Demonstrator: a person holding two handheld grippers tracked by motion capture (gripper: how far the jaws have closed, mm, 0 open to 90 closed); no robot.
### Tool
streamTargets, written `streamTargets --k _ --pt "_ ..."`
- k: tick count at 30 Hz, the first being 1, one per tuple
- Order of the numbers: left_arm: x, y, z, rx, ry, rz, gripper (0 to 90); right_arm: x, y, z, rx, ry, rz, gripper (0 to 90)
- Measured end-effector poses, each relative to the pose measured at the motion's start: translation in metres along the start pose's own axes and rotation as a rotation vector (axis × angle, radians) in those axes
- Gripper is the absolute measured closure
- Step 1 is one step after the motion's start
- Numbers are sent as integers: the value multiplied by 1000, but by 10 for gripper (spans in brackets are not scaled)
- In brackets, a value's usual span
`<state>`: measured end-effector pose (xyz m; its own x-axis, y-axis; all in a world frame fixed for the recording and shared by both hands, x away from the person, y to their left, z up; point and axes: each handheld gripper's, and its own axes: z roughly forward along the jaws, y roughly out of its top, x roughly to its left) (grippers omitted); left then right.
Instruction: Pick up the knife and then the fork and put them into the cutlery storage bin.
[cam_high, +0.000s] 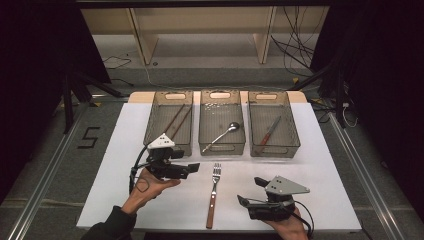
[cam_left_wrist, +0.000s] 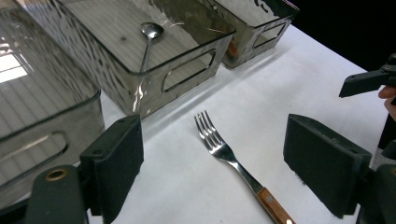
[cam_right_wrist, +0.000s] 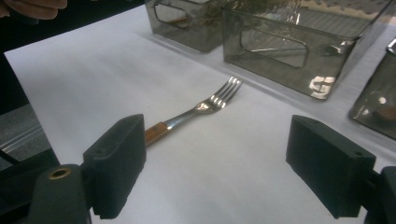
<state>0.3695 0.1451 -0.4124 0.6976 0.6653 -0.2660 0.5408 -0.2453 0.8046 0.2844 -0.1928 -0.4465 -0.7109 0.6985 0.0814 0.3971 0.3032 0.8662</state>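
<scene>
A fork (cam_high: 214, 194) with a wooden handle lies on the white table top (cam_high: 120, 165), tines pointing at the bins. My left gripper (cam_high: 185, 161) hovers to its left, open and empty, jaws aimed right; in the left gripper view the fork (cam_left_wrist: 225, 153) lies between and beyond its jaws. To the fork's right my right gripper (cam_high: 251, 191) is held low, also open and empty. The right gripper view shows the fork (cam_right_wrist: 205, 106) ahead, nearer the left jaw.
Three clear bins stand in a row behind the fork. The left bin (cam_high: 150, 122) holds chopsticks (cam_high: 177, 119), the middle bin (cam_high: 222, 148) a spoon (cam_high: 222, 135), the right bin (cam_high: 295, 132) a knife (cam_high: 269, 131). Shelving and cables lie beyond the table.
</scene>
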Motion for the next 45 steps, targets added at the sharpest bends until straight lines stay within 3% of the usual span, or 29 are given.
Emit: streamTargets --k 9,21,27,30,35,45 --pt "4 -20 -18 -63 17 0 196 11 5 13 49 53 -30 379" --pt "6 -42 -32 -91 45 10 196 27 12 36 110 119 -99 661" --pt "10 -49 -39 -113 63 -6 196 35 15 47 136 134 -120 789" --pt "11 -54 -43 -109 78 3 196 38 16 53 147 144 -125 832" --pt "13 -60 -48 -117 72 -18 196 45 16 63 178 167 -130 877" --pt "16 -64 -47 -112 80 -21 196 61 15 81 243 231 -164 900"
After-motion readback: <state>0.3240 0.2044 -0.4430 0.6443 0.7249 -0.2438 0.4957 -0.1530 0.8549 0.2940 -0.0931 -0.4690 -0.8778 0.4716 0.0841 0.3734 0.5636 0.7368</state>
